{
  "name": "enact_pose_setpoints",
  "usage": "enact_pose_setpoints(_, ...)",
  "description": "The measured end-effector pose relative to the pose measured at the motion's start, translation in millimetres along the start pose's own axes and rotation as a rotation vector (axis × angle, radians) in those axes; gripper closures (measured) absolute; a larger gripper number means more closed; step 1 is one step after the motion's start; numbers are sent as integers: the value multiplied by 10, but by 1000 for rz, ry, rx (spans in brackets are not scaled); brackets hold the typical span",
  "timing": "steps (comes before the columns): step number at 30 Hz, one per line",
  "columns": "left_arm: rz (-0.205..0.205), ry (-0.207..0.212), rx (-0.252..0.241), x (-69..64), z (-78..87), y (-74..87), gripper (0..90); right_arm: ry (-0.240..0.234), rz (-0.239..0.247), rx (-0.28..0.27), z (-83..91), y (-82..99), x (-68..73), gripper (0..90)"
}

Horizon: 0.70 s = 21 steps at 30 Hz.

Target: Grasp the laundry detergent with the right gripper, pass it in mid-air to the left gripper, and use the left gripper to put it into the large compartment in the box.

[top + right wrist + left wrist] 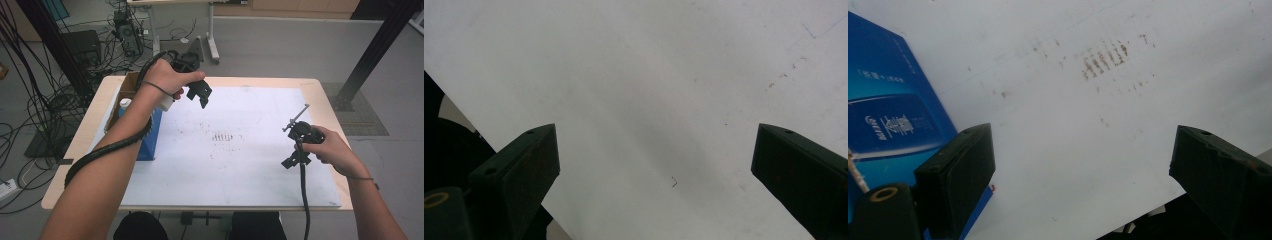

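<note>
Both tools gape empty — left tool (200, 95) near blue box (150, 135).

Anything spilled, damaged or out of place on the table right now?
Only one oddity: a patch of brownish streak marks stains the middle of the white mat, like a row of short scuffs. The blue box sits at the mat's left edge, looking undamaged. Nothing spilled.

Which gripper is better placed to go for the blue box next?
Left, probably. The left gripper hovers open beside the blue box, which shows by its jaw in its own view; the right gripper sits across the white sheet.
</note>
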<state>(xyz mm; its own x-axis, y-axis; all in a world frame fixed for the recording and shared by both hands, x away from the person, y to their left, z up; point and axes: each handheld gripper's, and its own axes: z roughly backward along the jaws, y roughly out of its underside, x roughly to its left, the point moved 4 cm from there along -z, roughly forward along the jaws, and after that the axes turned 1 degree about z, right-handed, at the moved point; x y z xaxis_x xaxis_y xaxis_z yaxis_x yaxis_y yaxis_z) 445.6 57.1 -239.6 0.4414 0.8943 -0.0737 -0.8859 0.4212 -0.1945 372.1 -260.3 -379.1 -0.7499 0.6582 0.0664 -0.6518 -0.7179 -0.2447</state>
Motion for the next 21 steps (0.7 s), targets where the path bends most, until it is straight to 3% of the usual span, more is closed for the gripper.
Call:
enact_pose_setpoints(10, 15, 30, -4, 18, -290, 27, 115, 14, -31, 15, 127, 8, -8, 52)
enact_pose_setpoints(15, 21, 30, 0, 24, -420, 44, 115, 12, -92, 13, 234, 0, -40, 54)
enact_pose_setpoints(19, 18, 35, -1, 26, -500, 55, 115, 21, -106, 23, 327, -8, -55, 54)
enact_pose_setpoints(21, 15, 18, -9, 32, -544, 56, 114, 24, -110, 22, 384, -17, -55, 54)
